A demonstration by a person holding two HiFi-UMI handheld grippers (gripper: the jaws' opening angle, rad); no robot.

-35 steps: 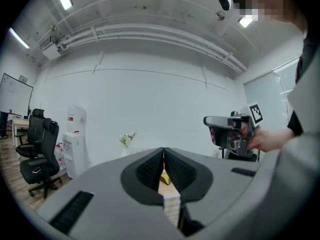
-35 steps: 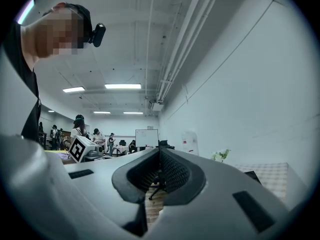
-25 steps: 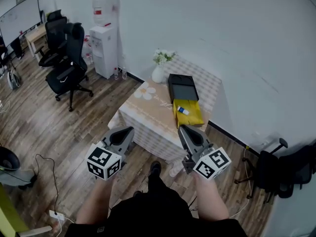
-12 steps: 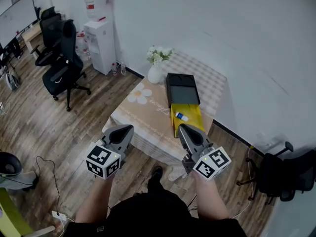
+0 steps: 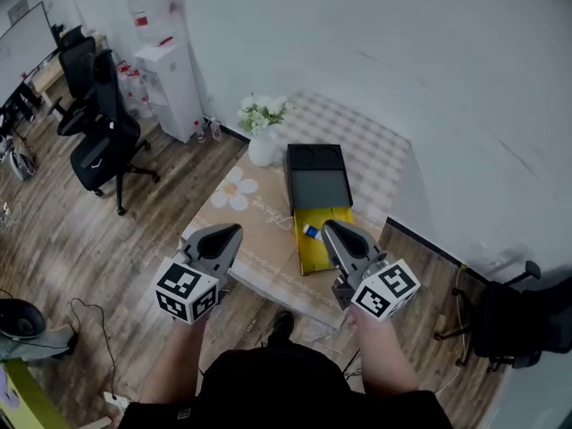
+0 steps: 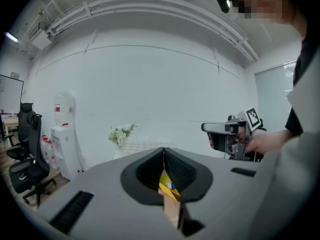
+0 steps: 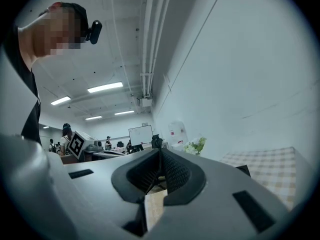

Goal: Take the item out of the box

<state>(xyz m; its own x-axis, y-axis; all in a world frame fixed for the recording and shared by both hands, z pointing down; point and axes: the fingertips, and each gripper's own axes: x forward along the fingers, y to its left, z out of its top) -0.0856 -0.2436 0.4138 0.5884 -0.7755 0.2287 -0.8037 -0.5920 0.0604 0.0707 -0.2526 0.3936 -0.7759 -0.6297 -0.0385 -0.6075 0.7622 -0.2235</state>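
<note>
On the low table (image 5: 255, 217) lies an open yellow box (image 5: 322, 239) with a small white and blue item (image 5: 310, 231) in it. A black tray-like box part (image 5: 315, 175) lies just behind it. My left gripper (image 5: 232, 232) is held in the air over the table's near edge, shut and empty. My right gripper (image 5: 329, 230) hovers over the near end of the yellow box, also shut with nothing in it. In the left gripper view the shut jaws frame the yellow box (image 6: 164, 180), and the right gripper (image 6: 227, 134) shows at the right.
A white vase of flowers (image 5: 260, 123) stands at the table's far left corner. A water dispenser (image 5: 166, 83) and black office chairs (image 5: 100, 137) stand at the left. Another dark chair (image 5: 518, 324) is at the right, by the white wall.
The table and yellow box have drawn nearer and slid left and down in the head view. Both grippers keep their pose and stay shut; the right one now overlaps the box's near end.
</note>
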